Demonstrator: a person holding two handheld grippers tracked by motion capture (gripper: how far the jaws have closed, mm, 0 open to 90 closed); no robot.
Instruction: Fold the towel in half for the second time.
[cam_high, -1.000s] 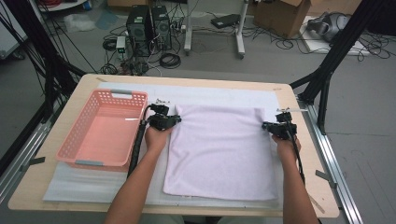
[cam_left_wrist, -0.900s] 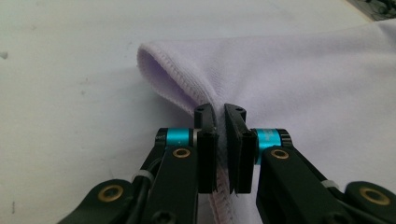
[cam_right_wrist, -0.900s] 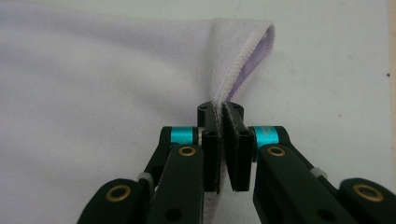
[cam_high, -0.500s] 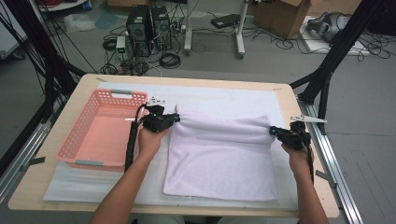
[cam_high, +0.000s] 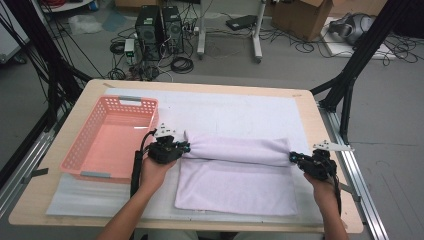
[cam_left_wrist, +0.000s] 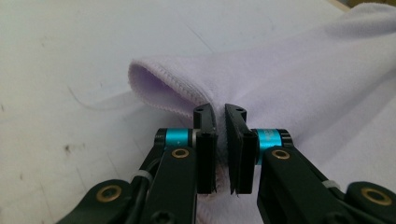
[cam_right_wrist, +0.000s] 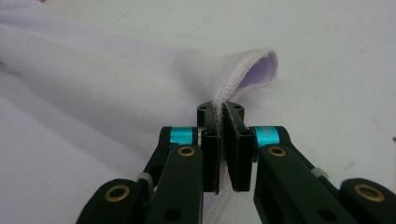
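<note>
Folding a lavender towel on the white mat of the table. Towel lies flat at centre-right of the mat, far edge lifted and rolled over toward the person, forming a raised fold line across its width. Left hand-held gripper clamped on the towel's left far corner; in the left gripper view the jaws pinch the hemmed edge, cloth looping open just beyond. Right hand-held gripper clamped on the right far corner; the right gripper view shows the stitched hem caught between the 2 jaws, with a small curl of cloth past them. Pink basket sits just left of the towel, apart from it. Judgement: step in hand is carrying the far edge over to the near edge, about half done. To do it well: keep both corners level and at even tension so the fold line stays straight; bring the 2 corners down square onto the near corners; hold the pinch until the hem meets the cloth; steer the left corner clear of the basket rim.
</note>
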